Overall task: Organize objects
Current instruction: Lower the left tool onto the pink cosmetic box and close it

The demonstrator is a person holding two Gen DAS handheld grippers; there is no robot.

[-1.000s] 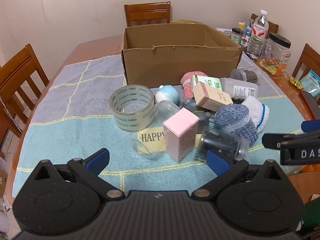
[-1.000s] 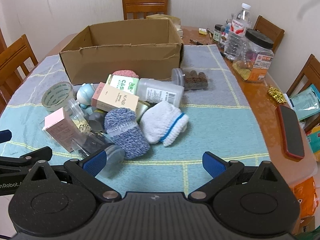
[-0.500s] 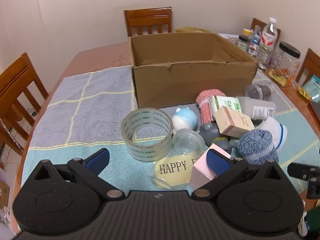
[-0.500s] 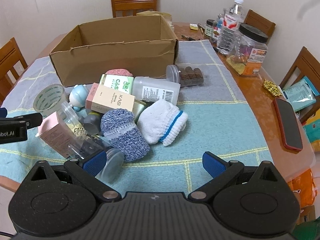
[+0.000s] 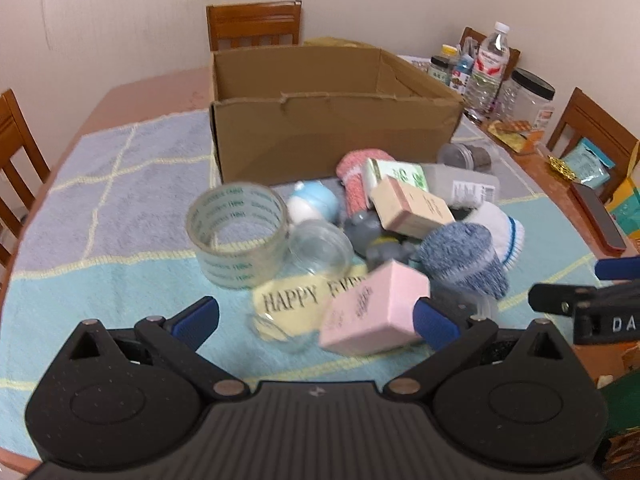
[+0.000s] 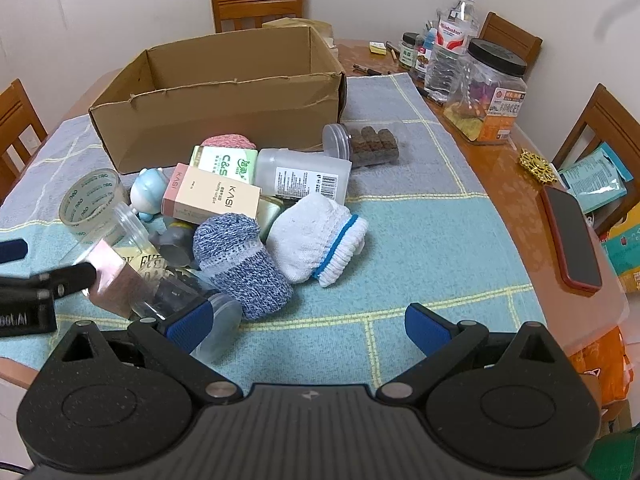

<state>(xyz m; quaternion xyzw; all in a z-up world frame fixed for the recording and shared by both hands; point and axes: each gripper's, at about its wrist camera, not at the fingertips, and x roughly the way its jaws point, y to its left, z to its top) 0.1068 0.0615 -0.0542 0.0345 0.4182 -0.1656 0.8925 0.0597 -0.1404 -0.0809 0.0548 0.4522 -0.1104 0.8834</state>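
Observation:
An open cardboard box [image 5: 332, 136] stands at the back of a towel-covered table. In front of it lies a pile: a tape roll [image 5: 238, 236], a clear jar [image 5: 320, 246], a beige carton [image 5: 412, 208], a blue knit sock [image 6: 240, 264] and a white sock [image 6: 316, 236]. A pink box [image 5: 372, 308] sits tilted between the fingers of my left gripper [image 5: 316, 320], close to the right finger; the jaws are wide open. My right gripper [image 6: 308, 328] hangs open over the towel's front edge, just right of the blue sock and a clear jar with dark contents [image 6: 188, 296].
A red-cased phone [image 6: 572, 236], a black-lidded jar [image 6: 492, 92] and a water bottle [image 6: 452, 40] stand on the bare wood at the right. A lidded tub of brown pieces [image 6: 364, 144] lies beside the box. Chairs ring the table.
The left gripper swung back to the right and came in low, so the pink box now lies tilted between its fingers. The right gripper barely moved.

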